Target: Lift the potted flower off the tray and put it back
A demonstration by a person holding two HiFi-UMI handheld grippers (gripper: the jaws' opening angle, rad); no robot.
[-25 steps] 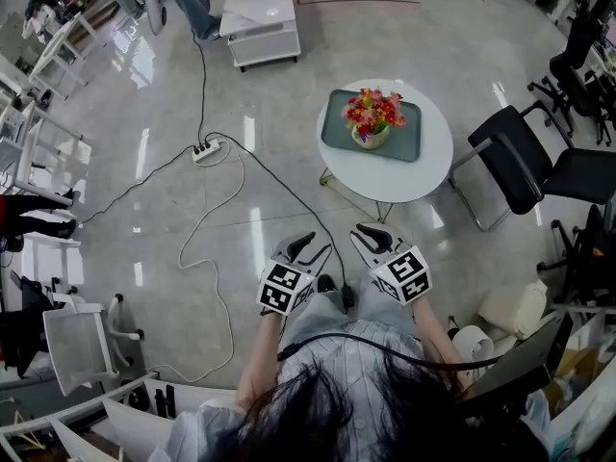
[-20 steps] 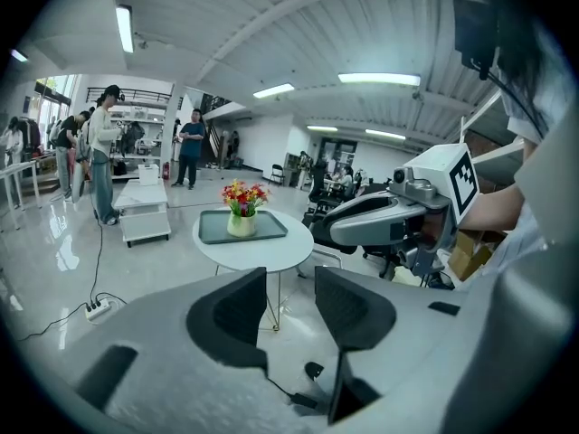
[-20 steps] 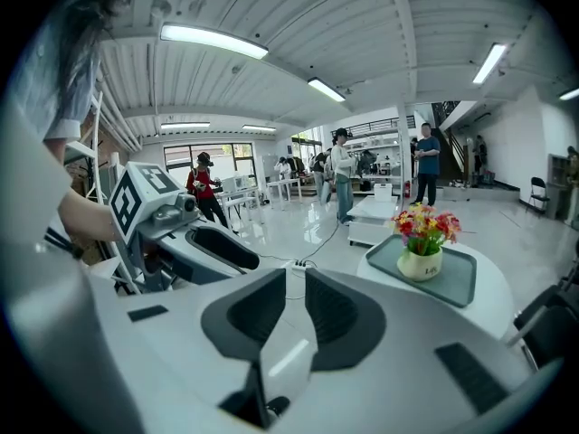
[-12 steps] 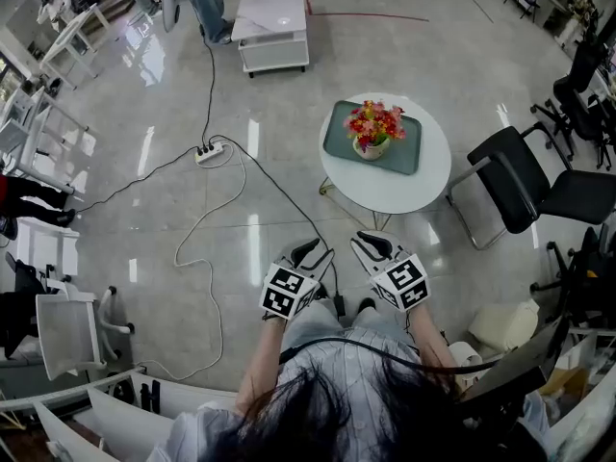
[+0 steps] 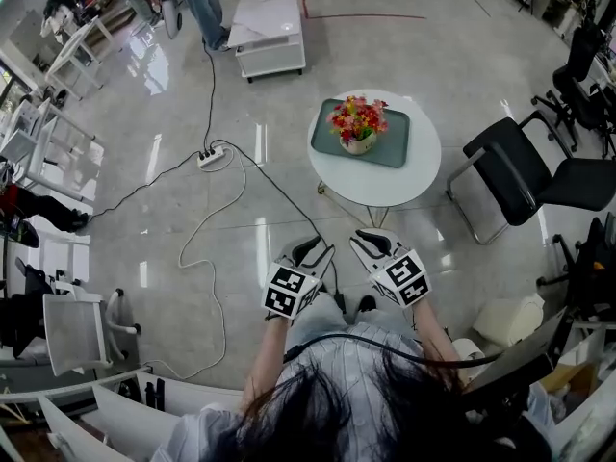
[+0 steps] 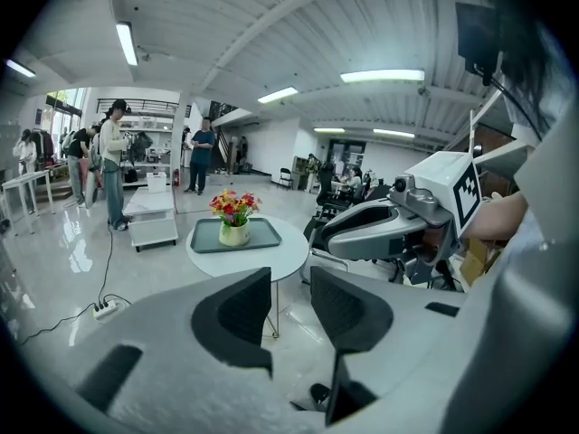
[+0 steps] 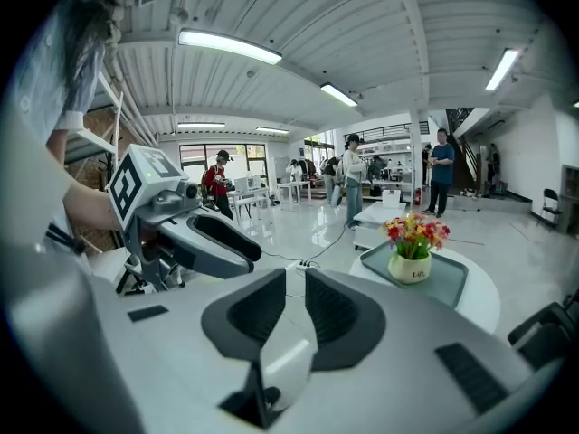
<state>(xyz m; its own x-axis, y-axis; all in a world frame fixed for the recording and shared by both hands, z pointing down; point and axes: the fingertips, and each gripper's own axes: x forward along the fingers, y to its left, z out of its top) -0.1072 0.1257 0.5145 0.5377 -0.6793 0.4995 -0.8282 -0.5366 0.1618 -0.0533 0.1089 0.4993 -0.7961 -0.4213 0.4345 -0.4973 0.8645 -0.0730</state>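
My left gripper (image 5: 313, 249) empty, jaws apart, just been closing in, my right gripper (image 5: 371, 238) clenched on nothing, potted flower (image 5: 357, 126) upright on tray (image 5: 391, 142), round table (image 5: 385, 187), well ahead of both

no legible txt, pot (image 7: 409, 268) print too small

Illegibly small lettering on potted flower (image 7: 413, 250); chair (image 5: 525, 162) partly beyond edge.

The potted flower (image 5: 357, 126) stands on the tray (image 5: 390, 144) on the table (image 5: 385, 187).
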